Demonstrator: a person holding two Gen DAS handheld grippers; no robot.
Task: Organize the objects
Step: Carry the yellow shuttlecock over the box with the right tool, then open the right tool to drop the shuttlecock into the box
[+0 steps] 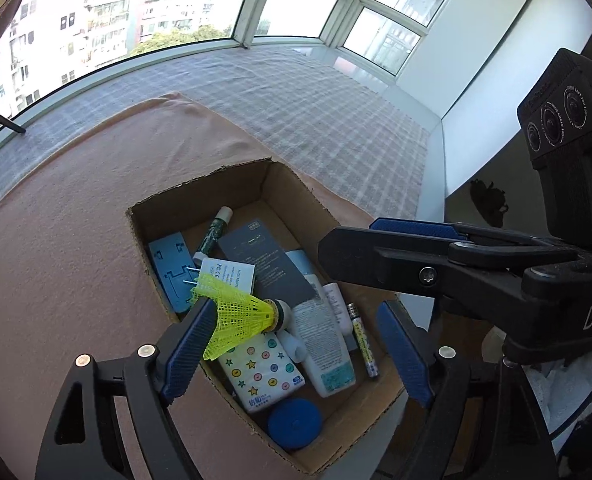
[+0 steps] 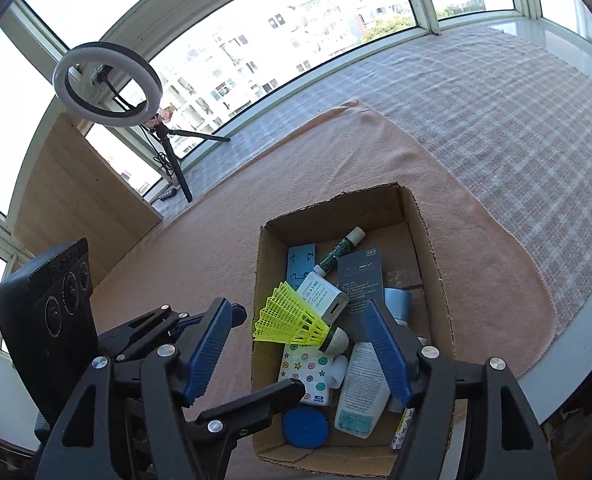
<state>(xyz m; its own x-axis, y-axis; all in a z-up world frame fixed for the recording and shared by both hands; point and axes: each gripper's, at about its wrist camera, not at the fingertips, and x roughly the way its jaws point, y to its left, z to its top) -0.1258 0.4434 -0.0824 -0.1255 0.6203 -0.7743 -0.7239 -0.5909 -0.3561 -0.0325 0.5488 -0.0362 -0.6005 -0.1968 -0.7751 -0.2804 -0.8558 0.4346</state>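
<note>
Looking along the left gripper in the left wrist view, the yellow shuttlecock lies over the near half of the cardboard box, resting on the star-printed tissue pack. Its long axis runs sideways, cork toward the right finger and skirt splayed against the left blue pad. The jaws stand wide and released: the right pad is well clear of the cork, so nothing is clamped. The right gripper's black finger crosses just above the box's right wall.

In the right wrist view, the right gripper hangs over the near-left wall of the box, jaws apart and holding nothing. The shuttlecock sits between its fingers, touching neither pad, cork pointing toward the white tube deeper in the box. The left gripper appears the nearer, its pad alongside the skirt; any regrasp would have to close across that sideways axis.
</note>
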